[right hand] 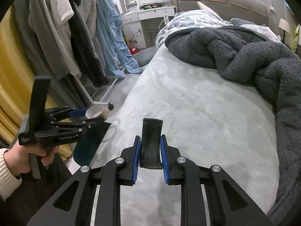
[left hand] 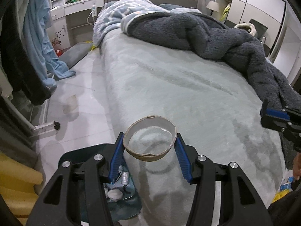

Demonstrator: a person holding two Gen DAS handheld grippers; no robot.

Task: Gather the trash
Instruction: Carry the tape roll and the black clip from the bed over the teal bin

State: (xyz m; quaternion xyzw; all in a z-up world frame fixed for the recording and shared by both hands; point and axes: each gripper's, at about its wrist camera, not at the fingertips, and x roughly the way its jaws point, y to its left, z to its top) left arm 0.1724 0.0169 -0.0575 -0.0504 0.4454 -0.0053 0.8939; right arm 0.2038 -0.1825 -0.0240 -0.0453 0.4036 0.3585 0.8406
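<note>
Left gripper [left hand: 150, 146]: fingers part spread, the blue pads pressing on either side of a cardboard ring [left hand: 150, 138], an empty tape-roll core, held open side toward the camera
Cardboard ring's place: up in the air in the left gripper's grip, at the near corner of the bed [left hand: 188, 94], over its edge; in the right wrist view it [right hand: 96, 111] sits in the jaws out beyond the left side of the bed
Right gripper [right hand: 150, 150]: fingers drawn in close, pinching a black curved plastic piece [right hand: 152, 141] that stands upright between the blue pads, held above the pale bedcover
Bin [left hand: 120, 186]: dark teal, on the floor just below the left gripper, white crumpled bits and a silvery scrap inside
Left hand [right hand: 35, 154]: wrapped around the left gripper's handle, cream knitted cuff at the wrist
Bed: grey fleece blanket [left hand: 216, 37] heaped across the far half
</note>
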